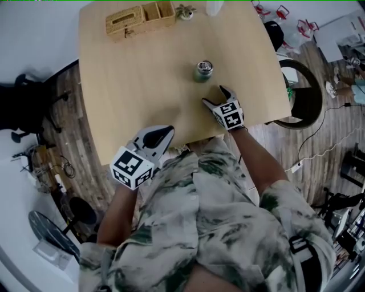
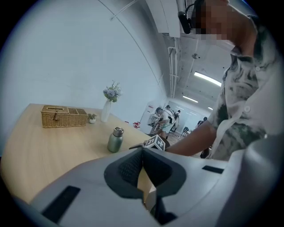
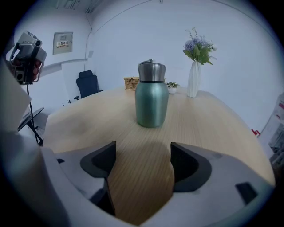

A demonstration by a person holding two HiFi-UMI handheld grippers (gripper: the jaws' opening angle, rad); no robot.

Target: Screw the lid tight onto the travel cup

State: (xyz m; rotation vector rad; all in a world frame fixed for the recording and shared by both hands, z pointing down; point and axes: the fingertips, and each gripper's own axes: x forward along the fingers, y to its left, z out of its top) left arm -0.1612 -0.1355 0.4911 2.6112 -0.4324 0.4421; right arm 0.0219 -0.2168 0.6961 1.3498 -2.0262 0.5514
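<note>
The travel cup (image 1: 203,71), green with a silver lid on top, stands upright in the middle of the wooden table (image 1: 137,85). My right gripper (image 1: 215,95) is open just short of it, on the near side, with nothing between its jaws. In the right gripper view the cup (image 3: 151,99) stands straight ahead, beyond the open gripper (image 3: 143,164). My left gripper (image 1: 165,134) is shut and empty at the table's near edge, well left of the cup. In the left gripper view the closed gripper (image 2: 142,153) points toward the cup (image 2: 115,140).
A wicker basket (image 1: 140,19), a small potted plant (image 1: 185,11) and a white vase (image 1: 213,7) with flowers line the table's far edge. A dark round chair (image 1: 305,94) stands off the table's right side. Bare wood surrounds the cup.
</note>
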